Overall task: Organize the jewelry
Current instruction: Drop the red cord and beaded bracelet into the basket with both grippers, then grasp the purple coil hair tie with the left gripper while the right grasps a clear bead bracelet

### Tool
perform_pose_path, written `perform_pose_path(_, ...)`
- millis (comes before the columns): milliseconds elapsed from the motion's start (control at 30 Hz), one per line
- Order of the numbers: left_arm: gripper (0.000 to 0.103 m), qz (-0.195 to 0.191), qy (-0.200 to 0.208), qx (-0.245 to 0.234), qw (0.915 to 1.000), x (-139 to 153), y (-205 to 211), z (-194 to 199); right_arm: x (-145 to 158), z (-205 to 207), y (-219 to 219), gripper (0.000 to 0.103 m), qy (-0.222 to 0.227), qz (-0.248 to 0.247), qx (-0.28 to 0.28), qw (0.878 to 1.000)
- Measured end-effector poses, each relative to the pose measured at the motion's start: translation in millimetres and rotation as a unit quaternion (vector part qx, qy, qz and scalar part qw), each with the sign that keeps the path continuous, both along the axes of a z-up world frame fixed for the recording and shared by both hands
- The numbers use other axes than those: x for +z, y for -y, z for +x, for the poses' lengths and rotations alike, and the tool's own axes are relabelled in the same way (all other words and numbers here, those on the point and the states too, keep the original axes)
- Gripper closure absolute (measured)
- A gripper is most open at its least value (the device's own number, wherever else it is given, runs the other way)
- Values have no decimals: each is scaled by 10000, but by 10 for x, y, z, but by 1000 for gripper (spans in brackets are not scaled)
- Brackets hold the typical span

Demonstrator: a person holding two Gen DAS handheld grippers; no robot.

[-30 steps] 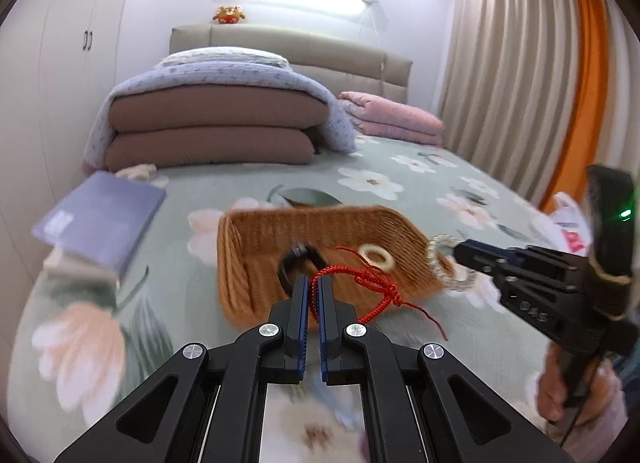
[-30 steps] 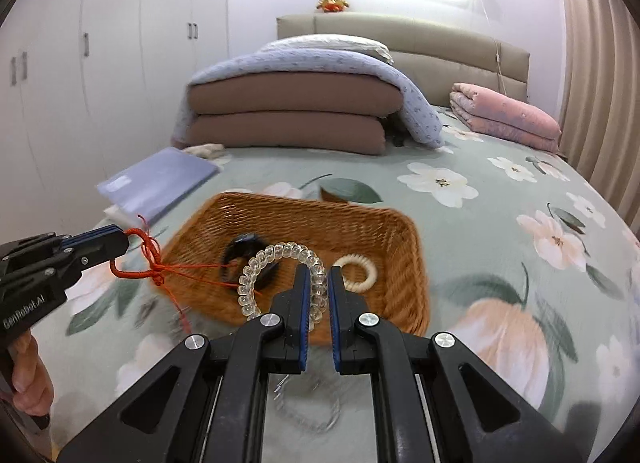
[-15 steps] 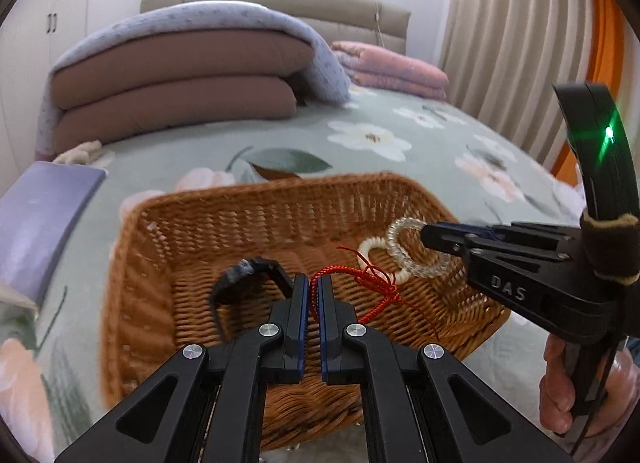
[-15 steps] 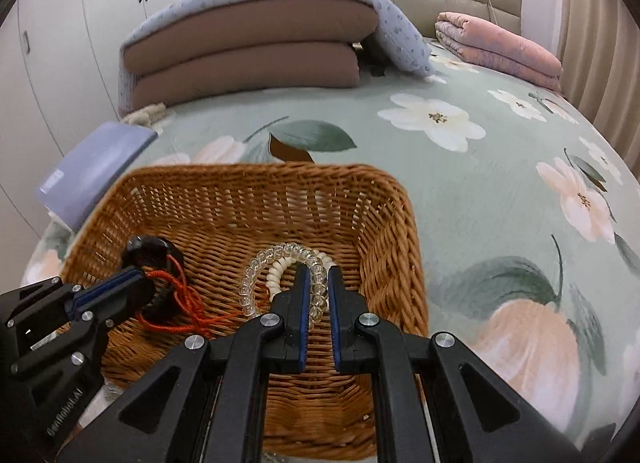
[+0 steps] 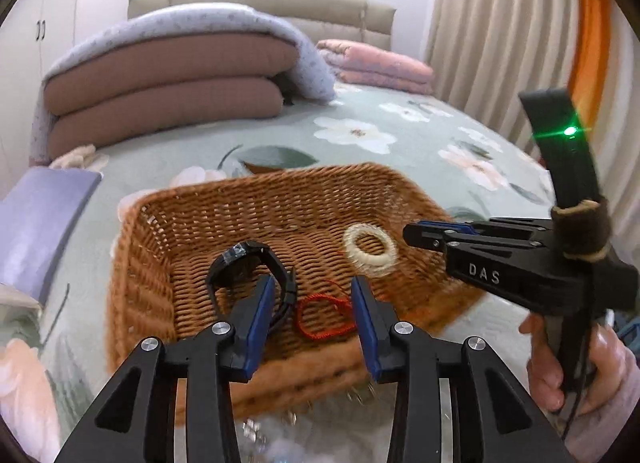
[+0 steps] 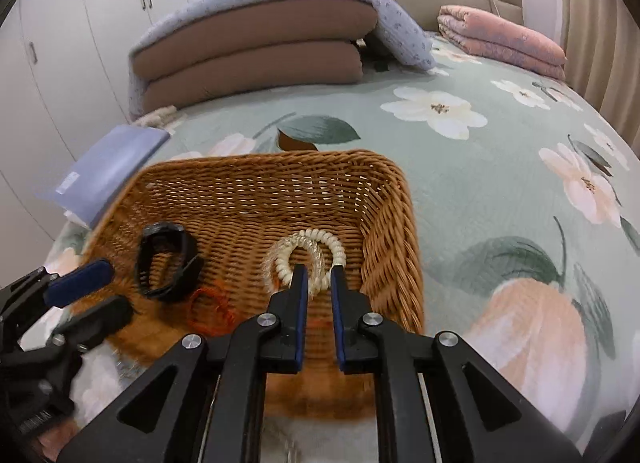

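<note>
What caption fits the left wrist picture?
Open left gripper above the red cord bracelet lying in the wicker basket, beside a black watch.

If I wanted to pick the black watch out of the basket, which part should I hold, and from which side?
Grip the raised arch of the black watch, one finger inside its loop and one outside, coming from above. It lies in the wicker basket with its strap curved into an open loop, clear of the red cord.

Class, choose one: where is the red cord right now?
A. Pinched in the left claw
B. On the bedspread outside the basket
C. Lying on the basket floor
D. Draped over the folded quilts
C: the red cord lies loose on the woven floor of the basket, between the fingers of the open left claw.
</note>
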State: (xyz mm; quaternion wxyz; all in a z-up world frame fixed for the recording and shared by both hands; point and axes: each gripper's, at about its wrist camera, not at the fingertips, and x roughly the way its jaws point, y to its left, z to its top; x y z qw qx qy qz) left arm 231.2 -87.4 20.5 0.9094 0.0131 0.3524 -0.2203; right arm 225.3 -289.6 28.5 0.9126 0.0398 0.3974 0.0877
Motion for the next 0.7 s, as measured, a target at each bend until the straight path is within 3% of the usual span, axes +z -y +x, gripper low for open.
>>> perform_pose_path(100,62,-132,198,-82,9997,164,-175,-295,155,-399,61,86,334,231,101,9991)
perform_pose_path(233,62,-303,452,49,9985,340,-482,-762,242,-878,106,66,659,547,139,9962)
perform_pose_path(433,62,-669,596,403,9952,384,-885,-1415,209,-1415,72,66,924,455,110,9946)
perform_pose_path(700,62,-812,127,437,9957,43,-973,-1743,-128,-1367,55,66,526,141,286,9981)
